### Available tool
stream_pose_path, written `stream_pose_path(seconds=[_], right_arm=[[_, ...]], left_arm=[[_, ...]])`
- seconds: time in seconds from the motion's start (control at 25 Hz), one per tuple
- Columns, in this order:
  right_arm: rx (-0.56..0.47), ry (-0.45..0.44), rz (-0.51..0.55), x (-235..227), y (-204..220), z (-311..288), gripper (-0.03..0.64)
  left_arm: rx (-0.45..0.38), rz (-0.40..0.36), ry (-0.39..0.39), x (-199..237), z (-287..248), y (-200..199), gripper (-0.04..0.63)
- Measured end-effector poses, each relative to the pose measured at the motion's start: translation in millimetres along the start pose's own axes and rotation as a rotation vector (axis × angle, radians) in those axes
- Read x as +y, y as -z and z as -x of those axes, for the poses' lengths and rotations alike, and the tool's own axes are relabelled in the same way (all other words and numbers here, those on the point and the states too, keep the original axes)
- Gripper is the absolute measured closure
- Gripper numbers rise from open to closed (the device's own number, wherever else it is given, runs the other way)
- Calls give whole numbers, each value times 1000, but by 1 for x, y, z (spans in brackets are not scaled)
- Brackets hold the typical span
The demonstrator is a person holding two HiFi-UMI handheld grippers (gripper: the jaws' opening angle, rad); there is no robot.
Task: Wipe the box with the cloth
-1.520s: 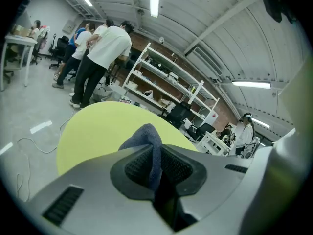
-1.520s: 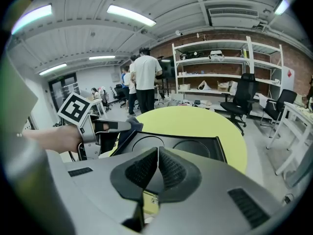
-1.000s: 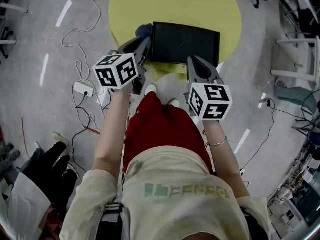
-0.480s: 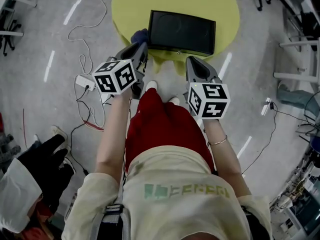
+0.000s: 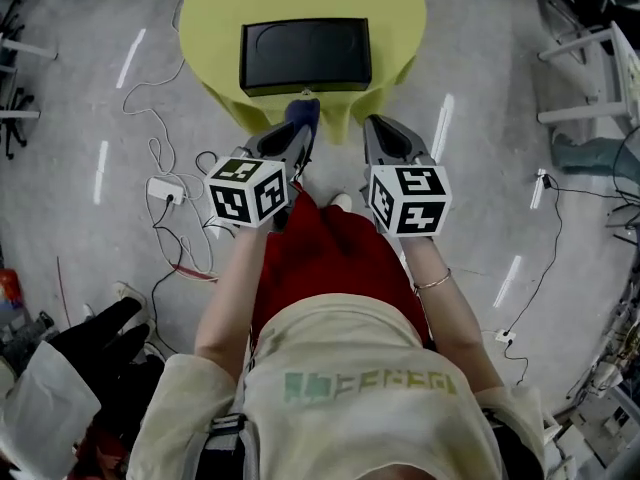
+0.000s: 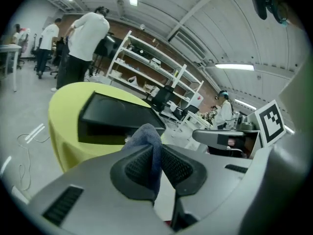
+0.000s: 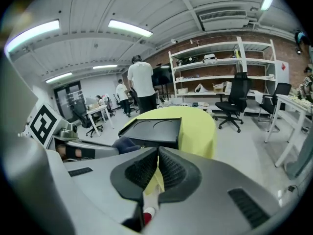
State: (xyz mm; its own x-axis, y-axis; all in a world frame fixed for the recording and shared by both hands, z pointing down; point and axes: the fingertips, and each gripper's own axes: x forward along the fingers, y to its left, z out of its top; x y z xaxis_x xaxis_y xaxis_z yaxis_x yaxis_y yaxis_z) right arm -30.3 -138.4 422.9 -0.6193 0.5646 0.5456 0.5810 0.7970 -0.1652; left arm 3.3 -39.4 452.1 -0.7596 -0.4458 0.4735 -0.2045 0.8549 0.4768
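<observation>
In the head view, the black box [image 5: 305, 56] lies flat on the round yellow worktop [image 5: 205, 13], closer to the near edge than to the far one. The left claw [image 5: 297, 133] points toward the middle of this near edge. A blue cloth [image 5: 303, 110] sticks out from its tips, just beside the near side of the box (whether it touches the box, I cannot tell). The right claw [image 5: 381, 134] is held next to it, a little to the right, outside the worktop's near edge. On the floor [image 5: 70, 118] at the left lies a white power strip [image 5: 165, 185].

In the left gripper view, the left claw [image 6: 157, 156] is closed tightly on the cloth [image 6: 146, 137], which rises between the two ribbed pads [image 6: 137, 166] as a folded bunch. Behind it stands the box [image 6: 112, 117] on the worktop [image 6: 63, 131]. The right claw [image 6: 205, 136] shows at the right side.

In the right gripper view, the right claw [image 7: 156, 161] is closed with nothing in it; its pads [image 7: 172, 170] meet. Ahead is the box [image 7: 157, 129], with two round hollows in its top, on the worktop [image 7: 198, 126]. The left claw [image 7: 105, 148] with the cloth [image 7: 126, 143] shows at the left.
</observation>
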Motion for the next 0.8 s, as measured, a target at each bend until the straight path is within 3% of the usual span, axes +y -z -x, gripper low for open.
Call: stream_pose_path(seconds=[0.24,0.4,0.56,0.8], right_arm=[[-42,107,-79,-58,10,42,578],[-62,188,-147,-95,11,58,578],[-60,246,-187,-122,9,50,578],[-36,290,-215,-152,-22,-2,578]], left_arm=[[101,-160,103,-87,-62,12,535],[127,-243,154,-123,-103,-5,535],[132,-286,189,-130,-143,-39,535],[120,-300,206,-101,-200,-109,535]])
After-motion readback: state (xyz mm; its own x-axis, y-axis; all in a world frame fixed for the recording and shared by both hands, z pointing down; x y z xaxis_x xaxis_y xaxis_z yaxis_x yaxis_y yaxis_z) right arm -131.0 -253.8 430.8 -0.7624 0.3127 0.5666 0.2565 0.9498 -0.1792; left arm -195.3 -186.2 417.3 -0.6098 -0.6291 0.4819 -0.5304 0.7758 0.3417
